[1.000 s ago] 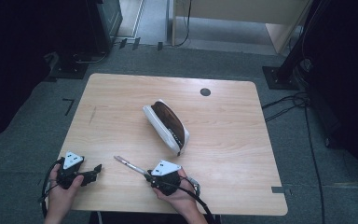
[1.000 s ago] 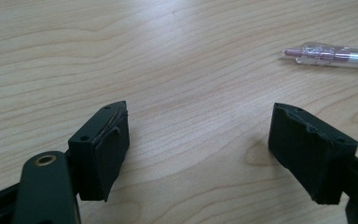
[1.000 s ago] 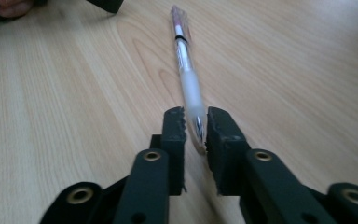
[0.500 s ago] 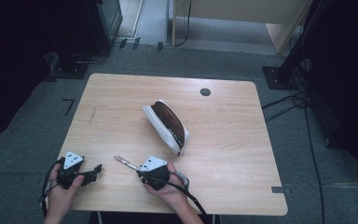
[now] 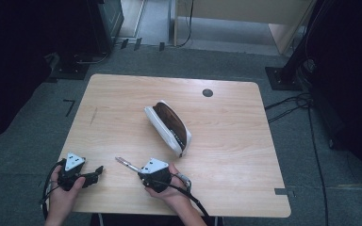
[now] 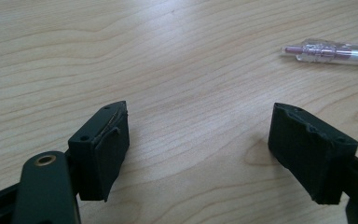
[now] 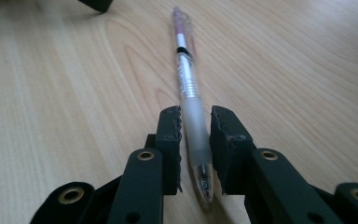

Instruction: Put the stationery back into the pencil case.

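- Inspecting the right claw (image 7: 196,140), we find its jaws closed on the grip section of a clear pen (image 7: 186,79), with the writing tip lying back between the jaws toward the hand.
- We note that the pen's long axis runs straight out from that claw, in line with it; in the high view the pen (image 5: 127,164) points up and to the left across the tabletop (image 5: 226,122), low over the wood or on it.
- We record the left claw (image 6: 214,140) with its jaws standing wide apart and nothing between them, resting near the tabletop's near left corner.
- We judge the right hand (image 5: 167,186) the nearer to the pen, since it holds it; the left claw (image 5: 95,172) sits just beside the free end.
- We see the open pencil case (image 5: 168,126) in the high view, farther up the tabletop and to the right of the pen.
- We get the jaw contact on the barrel from the right gripper view; the left gripper view adds the pink-tinted cap end (image 6: 328,51) lying off to one side.
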`<action>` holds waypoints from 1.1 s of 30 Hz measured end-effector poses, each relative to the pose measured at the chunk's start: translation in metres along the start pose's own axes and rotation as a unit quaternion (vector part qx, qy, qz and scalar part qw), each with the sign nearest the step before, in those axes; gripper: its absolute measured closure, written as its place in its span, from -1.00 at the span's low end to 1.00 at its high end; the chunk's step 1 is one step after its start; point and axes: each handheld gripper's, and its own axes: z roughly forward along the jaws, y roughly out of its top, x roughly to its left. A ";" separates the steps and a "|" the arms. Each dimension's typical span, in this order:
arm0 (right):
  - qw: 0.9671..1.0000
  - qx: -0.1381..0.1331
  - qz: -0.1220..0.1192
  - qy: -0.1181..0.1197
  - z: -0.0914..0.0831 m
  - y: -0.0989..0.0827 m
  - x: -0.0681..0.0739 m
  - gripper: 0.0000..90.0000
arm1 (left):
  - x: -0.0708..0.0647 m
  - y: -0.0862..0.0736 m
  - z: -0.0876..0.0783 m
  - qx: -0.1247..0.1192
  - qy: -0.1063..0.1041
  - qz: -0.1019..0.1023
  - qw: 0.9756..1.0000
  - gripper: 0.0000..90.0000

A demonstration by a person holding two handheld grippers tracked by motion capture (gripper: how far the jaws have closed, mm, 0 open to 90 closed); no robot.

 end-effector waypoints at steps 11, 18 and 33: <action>1.000 -0.001 -0.013 -0.008 -0.001 0.000 0.005 0.81 | 0.000 0.000 0.000 -0.001 0.000 0.000 1.000 -0.53; 1.000 -0.007 -0.002 -0.020 -0.002 -0.001 0.007 0.81 | 0.000 0.000 0.000 -0.001 0.000 0.000 1.000 -0.53; 0.998 -0.055 0.027 -0.033 -0.035 0.012 -0.001 0.81 | 0.000 0.000 0.000 0.000 0.000 0.000 1.000 -0.54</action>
